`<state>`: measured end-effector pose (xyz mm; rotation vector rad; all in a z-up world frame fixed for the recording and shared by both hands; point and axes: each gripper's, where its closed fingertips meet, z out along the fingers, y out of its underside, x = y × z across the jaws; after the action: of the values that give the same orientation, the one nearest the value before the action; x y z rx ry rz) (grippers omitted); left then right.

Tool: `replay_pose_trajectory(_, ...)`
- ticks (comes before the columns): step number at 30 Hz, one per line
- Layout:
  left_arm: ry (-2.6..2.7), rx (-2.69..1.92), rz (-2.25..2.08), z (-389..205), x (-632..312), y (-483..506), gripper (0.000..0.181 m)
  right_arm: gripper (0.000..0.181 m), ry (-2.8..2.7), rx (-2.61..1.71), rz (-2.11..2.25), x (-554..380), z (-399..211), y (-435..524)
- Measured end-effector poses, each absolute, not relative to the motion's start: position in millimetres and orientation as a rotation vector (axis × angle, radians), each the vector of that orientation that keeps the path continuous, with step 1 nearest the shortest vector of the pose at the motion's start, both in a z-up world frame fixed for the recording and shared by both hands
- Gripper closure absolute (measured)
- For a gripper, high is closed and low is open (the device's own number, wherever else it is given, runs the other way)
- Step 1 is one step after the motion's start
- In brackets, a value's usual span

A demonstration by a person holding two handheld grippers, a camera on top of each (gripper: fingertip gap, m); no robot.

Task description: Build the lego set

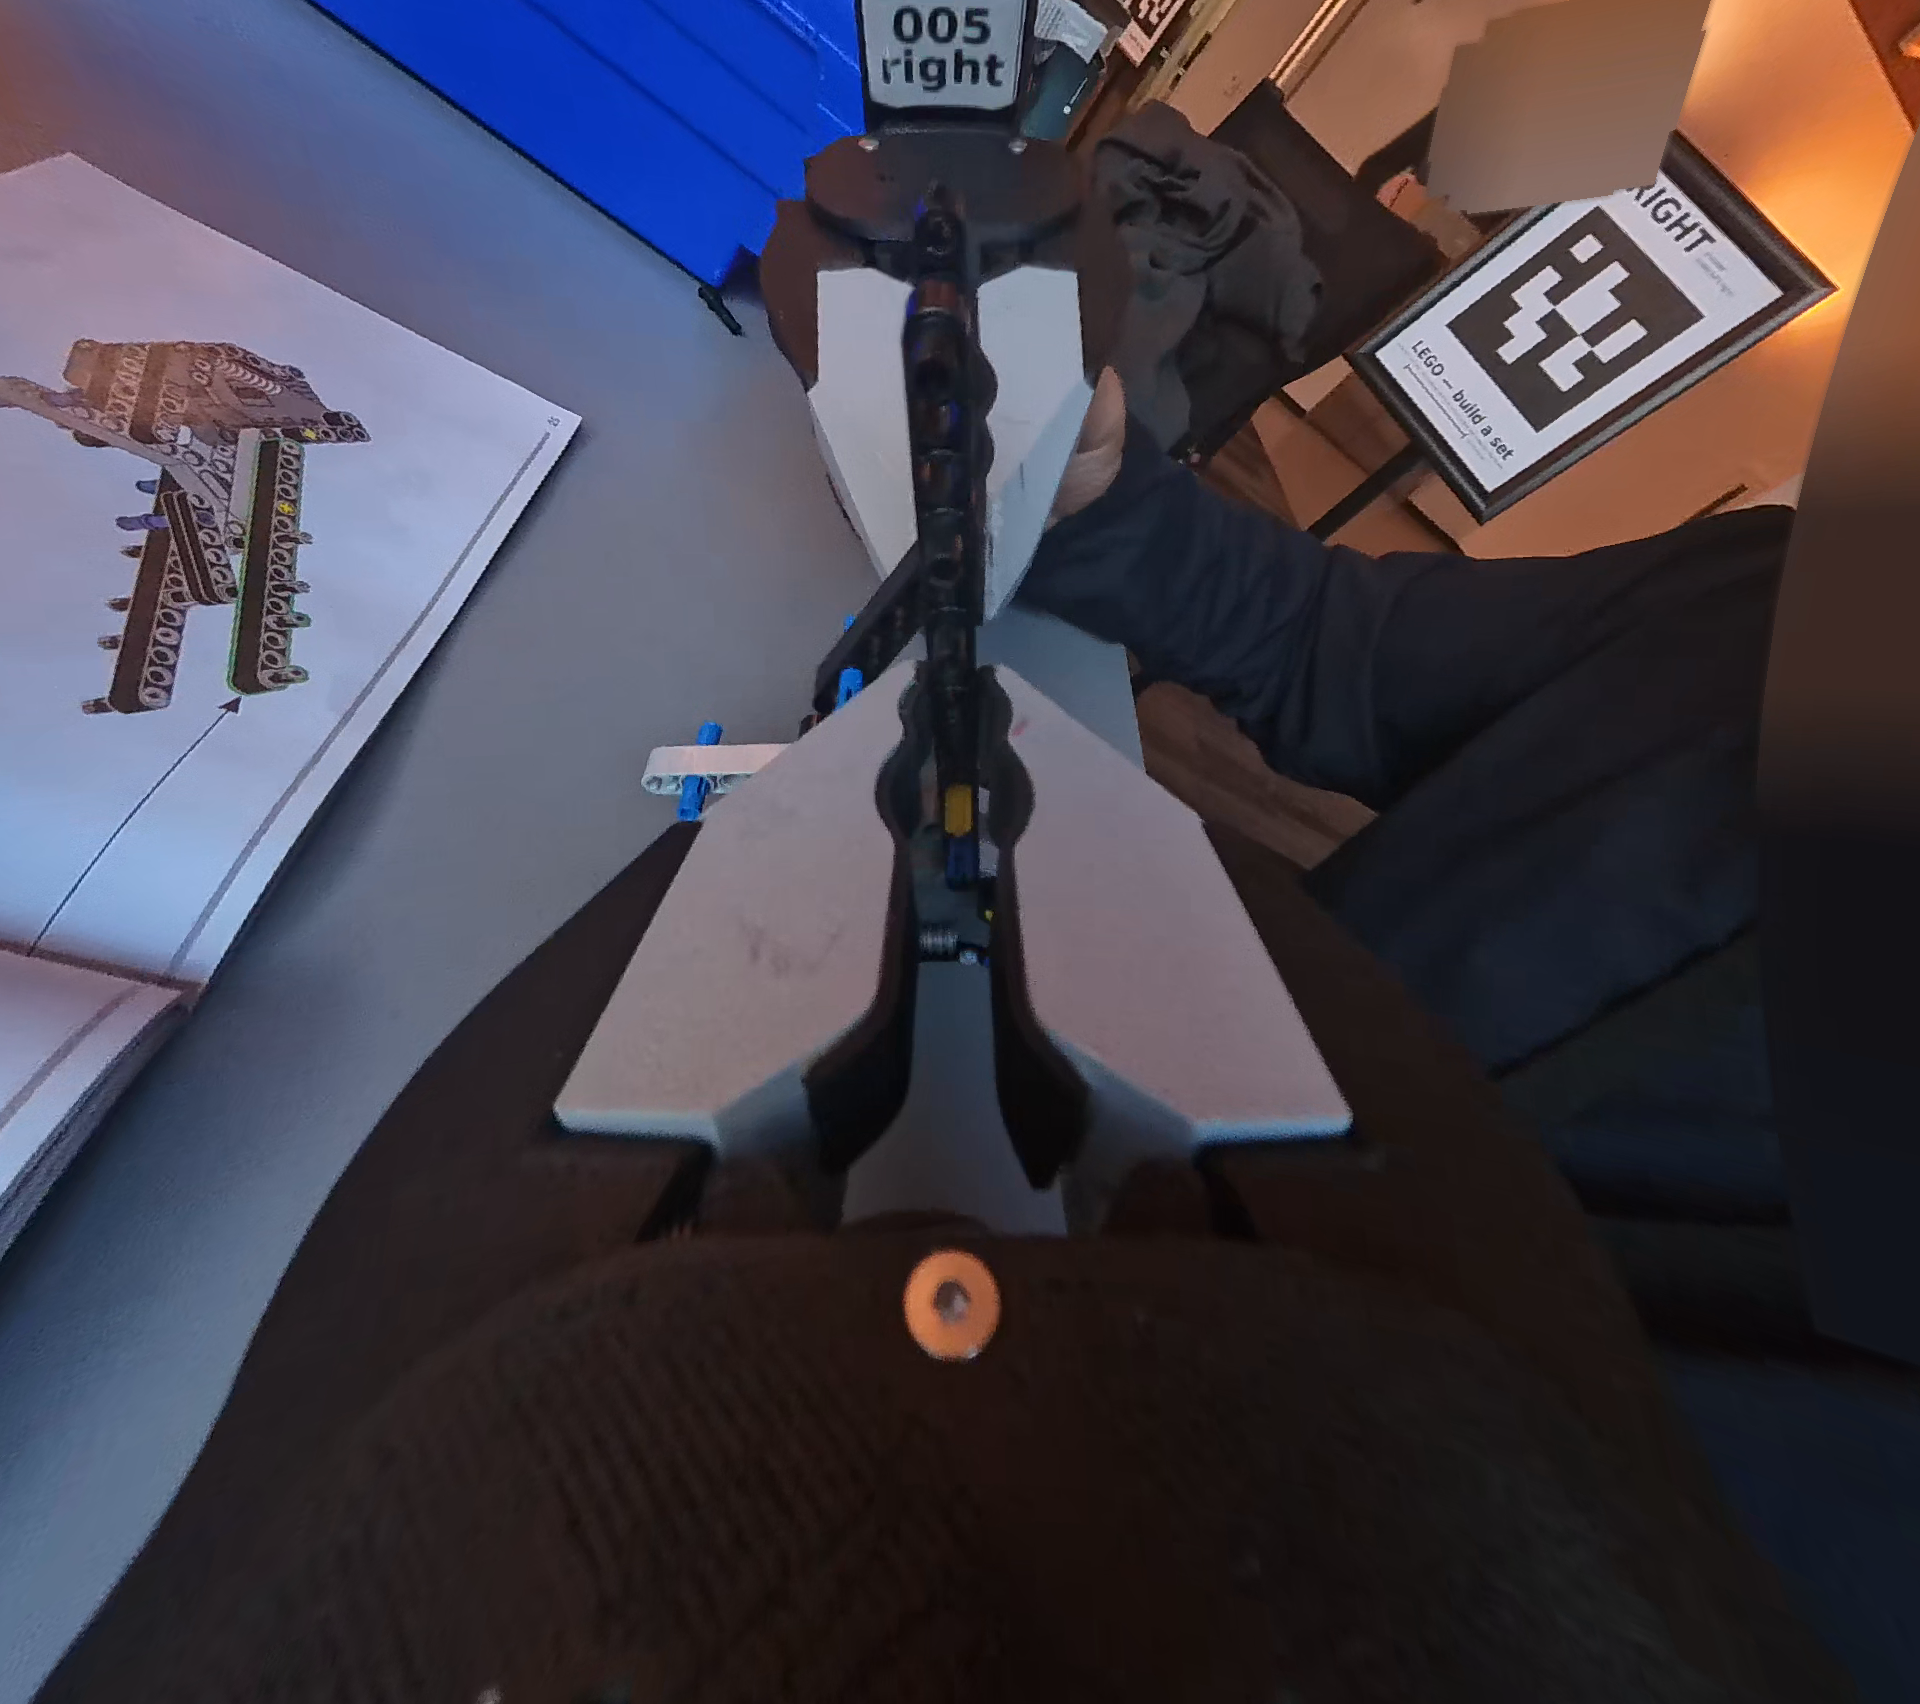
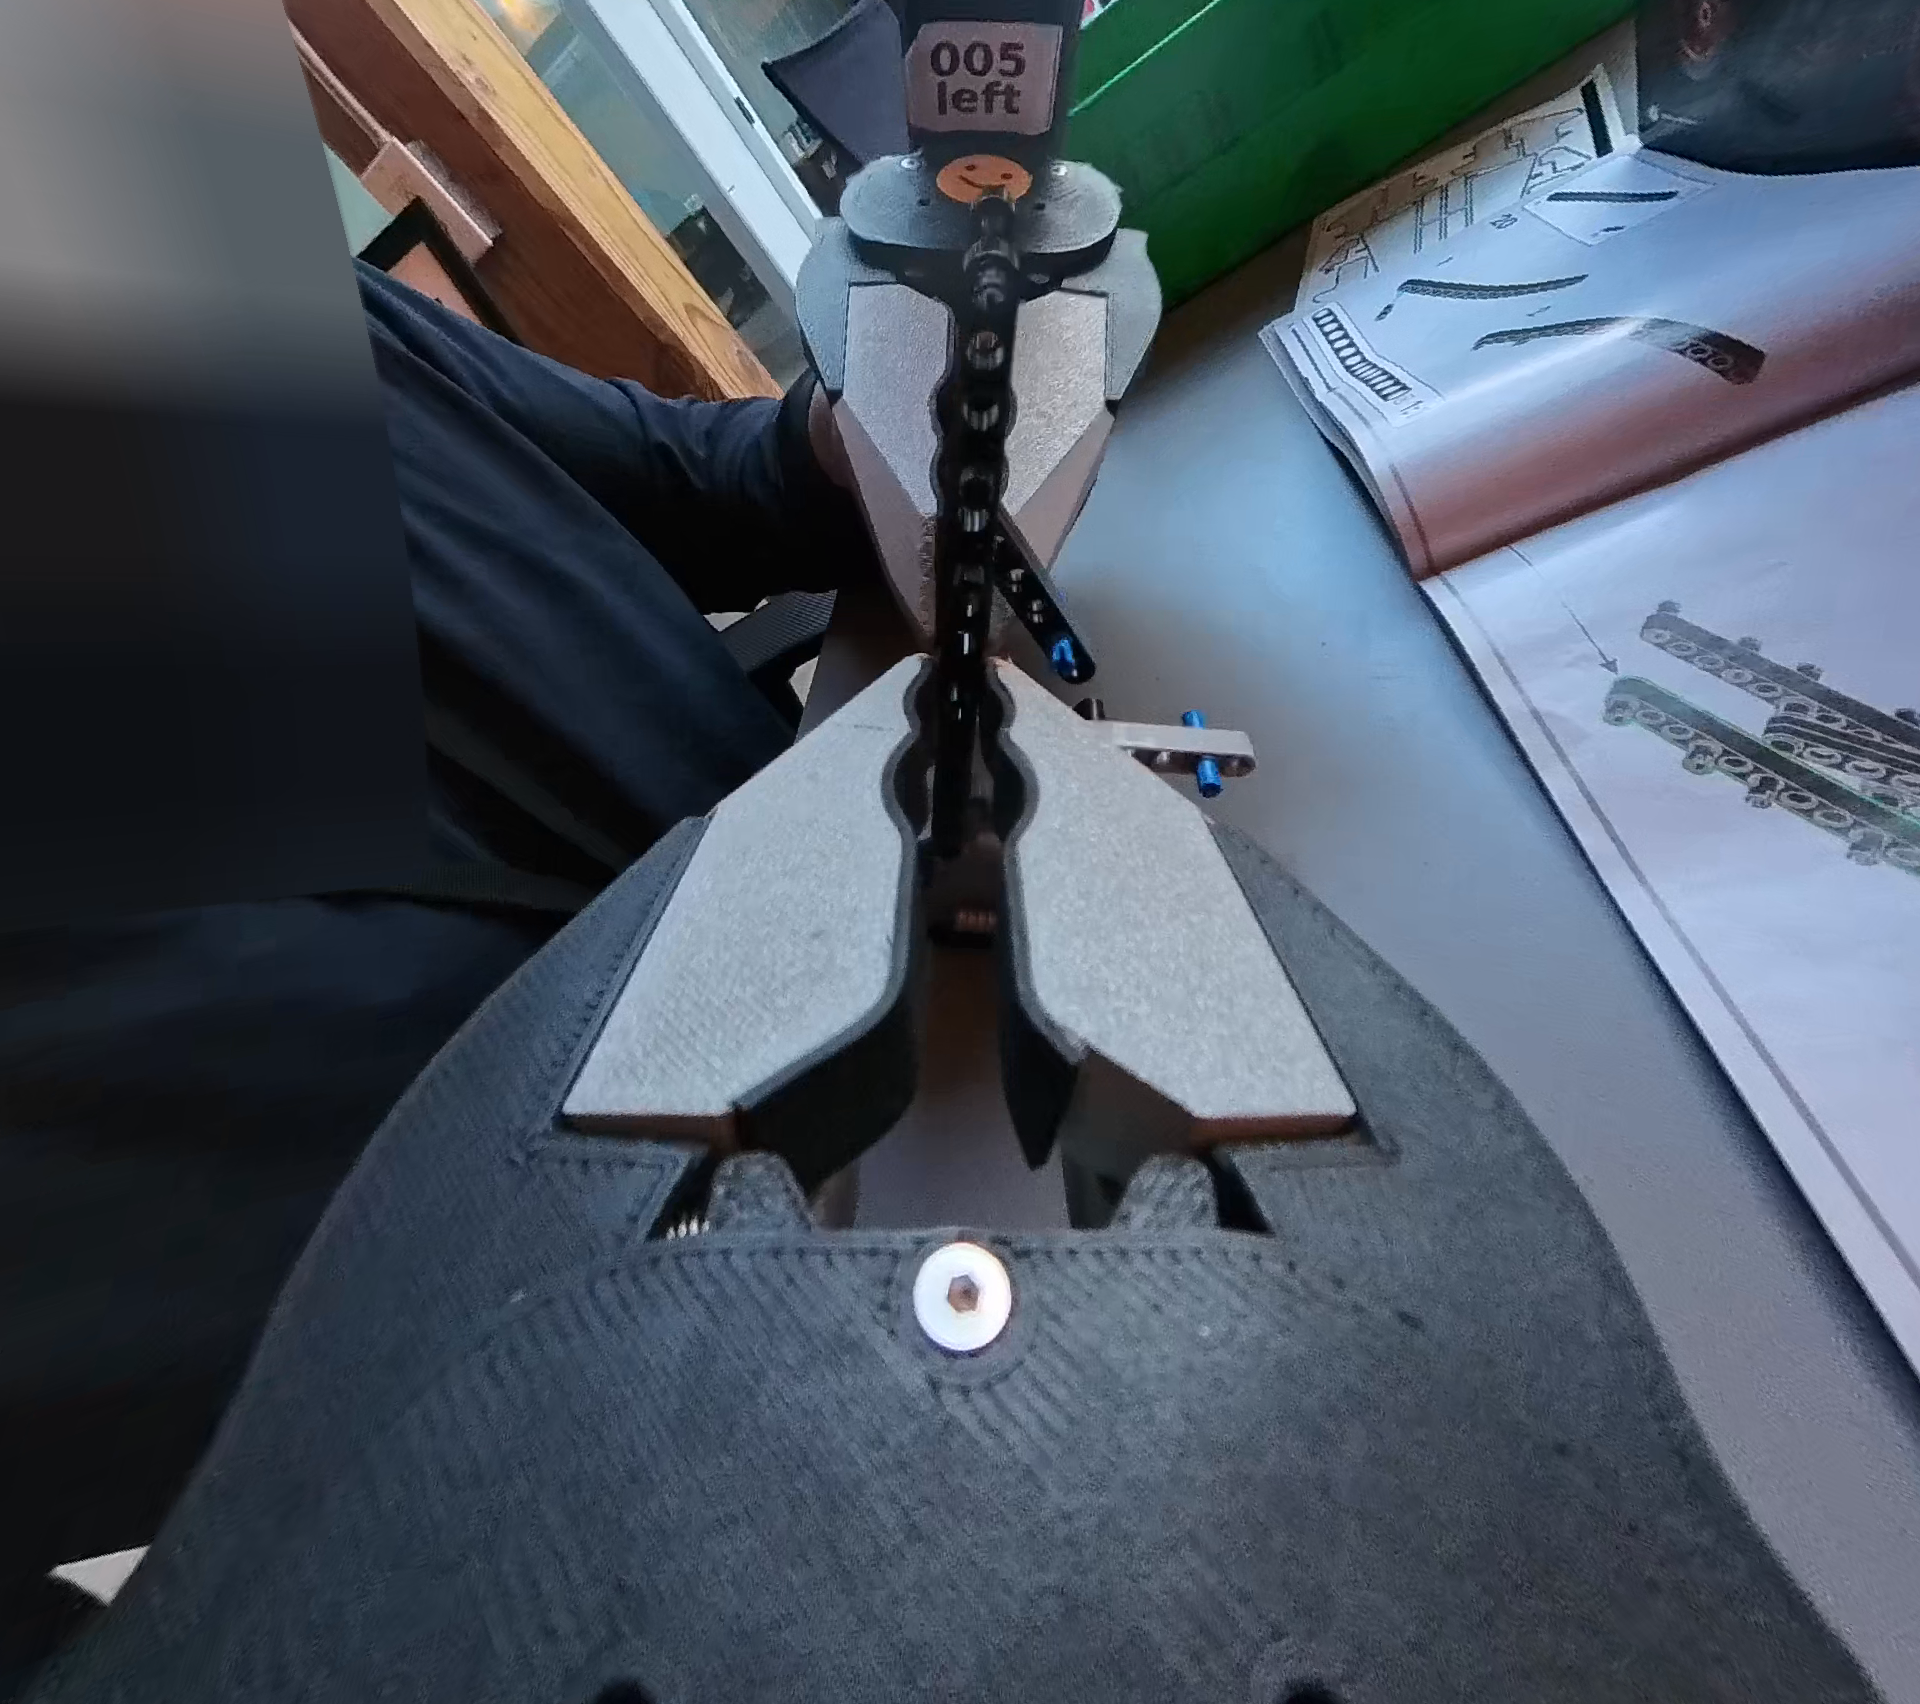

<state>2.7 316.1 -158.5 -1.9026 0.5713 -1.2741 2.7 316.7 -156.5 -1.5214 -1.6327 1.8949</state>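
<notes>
We hold one long black plastic lego beam with holes (image 1: 943, 511) up in the air between our two grippers. The left gripper (image 1: 951, 719) has its jaws clenched on one end, and the right gripper (image 2: 961, 698) has its jaws clenched on the other end. A small white lego beam with blue pins (image 1: 701, 769) lies on the dark grey tabletop (image 1: 623, 594). The open paper instruction booklet (image 1: 260, 511) shows a much bigger model, so we think most of the building is left.
</notes>
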Motion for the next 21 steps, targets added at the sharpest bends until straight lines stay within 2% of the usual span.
replay_pose_trajectory(10, 0.529, -1.905, -1.282, -159, -3, 324, 0.176, 0.177, -1.564, -1.587, 1.919, -5, -157, 326)
replay_pose_trajectory(13, 0.519, -1.904, -1.287, -162, -8, 327, 0.175, 0.169, -1.552, -1.604, 1.905, 0, -154, 334)
replay_pose_trajectory(16, 0.461, -1.890, -1.299, -163, -17, 329, 0.175, 0.176, -1.577, -1.658, 1.872, 9, -167, 334)
replay_pose_trajectory(21, 0.438, -1.859, -1.293, -161, -16, 327, 0.176, 0.167, -1.687, -1.714, 1.809, 6, -185, 316)
